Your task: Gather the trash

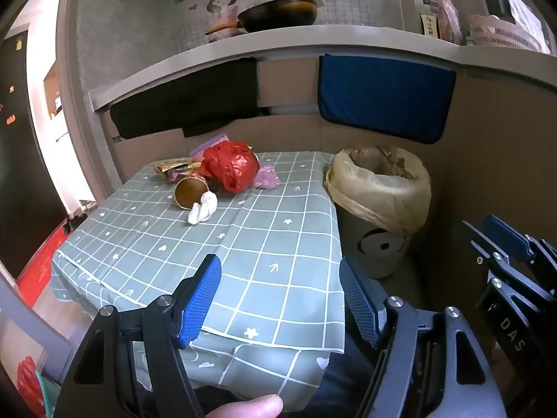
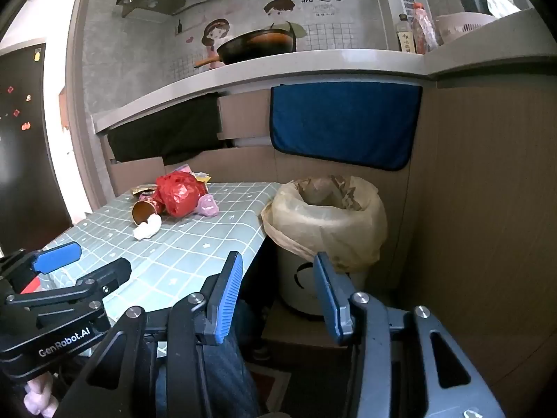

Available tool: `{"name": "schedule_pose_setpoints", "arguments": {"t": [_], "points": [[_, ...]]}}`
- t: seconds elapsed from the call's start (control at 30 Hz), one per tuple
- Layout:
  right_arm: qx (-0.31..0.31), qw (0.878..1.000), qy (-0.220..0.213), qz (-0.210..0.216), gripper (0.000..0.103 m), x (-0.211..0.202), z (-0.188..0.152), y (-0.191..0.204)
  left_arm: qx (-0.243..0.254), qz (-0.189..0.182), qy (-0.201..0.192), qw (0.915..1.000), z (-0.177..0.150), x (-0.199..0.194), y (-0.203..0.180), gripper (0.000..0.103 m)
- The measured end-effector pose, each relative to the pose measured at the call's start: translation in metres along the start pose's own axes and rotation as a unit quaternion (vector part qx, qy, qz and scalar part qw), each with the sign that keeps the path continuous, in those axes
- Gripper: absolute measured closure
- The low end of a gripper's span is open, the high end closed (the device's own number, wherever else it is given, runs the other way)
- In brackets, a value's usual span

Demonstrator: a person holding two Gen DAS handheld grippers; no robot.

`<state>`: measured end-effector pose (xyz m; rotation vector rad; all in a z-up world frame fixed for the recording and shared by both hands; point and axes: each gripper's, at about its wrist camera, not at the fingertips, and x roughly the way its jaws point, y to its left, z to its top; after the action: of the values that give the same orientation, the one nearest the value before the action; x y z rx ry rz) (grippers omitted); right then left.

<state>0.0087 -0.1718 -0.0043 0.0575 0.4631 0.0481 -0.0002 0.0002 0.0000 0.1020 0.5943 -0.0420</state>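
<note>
A pile of trash lies at the far end of the table [image 1: 264, 244]: a crumpled red plastic bag [image 1: 231, 165], a brown paper cup [image 1: 189, 191] on its side, a white tissue [image 1: 203, 209], a pink wrapper [image 1: 267, 177] and gold snack wrappers [image 1: 172, 167]. The pile also shows in the right wrist view, with the red bag [image 2: 179, 193] and the cup [image 2: 143, 210]. A bin [image 1: 379, 205] lined with a yellowish bag stands right of the table [image 2: 327, 230]. My left gripper [image 1: 280, 299] is open and empty over the near table edge. My right gripper [image 2: 278, 292] is open and empty, near the bin.
A blue cloth [image 1: 386, 97] and a black cloth [image 1: 184, 104] hang from the counter behind. A black wok [image 1: 278, 14] sits on the counter. Cardboard panels [image 2: 480, 209] wall the right side. The left gripper's body [image 2: 59, 299] shows at the right view's left.
</note>
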Motion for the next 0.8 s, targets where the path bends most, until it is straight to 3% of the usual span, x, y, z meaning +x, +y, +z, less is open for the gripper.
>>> {"name": "schedule_pose_setpoints", "arguments": {"t": [0.8], "points": [[-0.004,1.0,-0.01,-0.004,0.062,-0.0053,0.001,0.0009,0.0,-0.005,-0.013,0.9999,0.0035,-0.0088,-0.0013,0.032]]}}
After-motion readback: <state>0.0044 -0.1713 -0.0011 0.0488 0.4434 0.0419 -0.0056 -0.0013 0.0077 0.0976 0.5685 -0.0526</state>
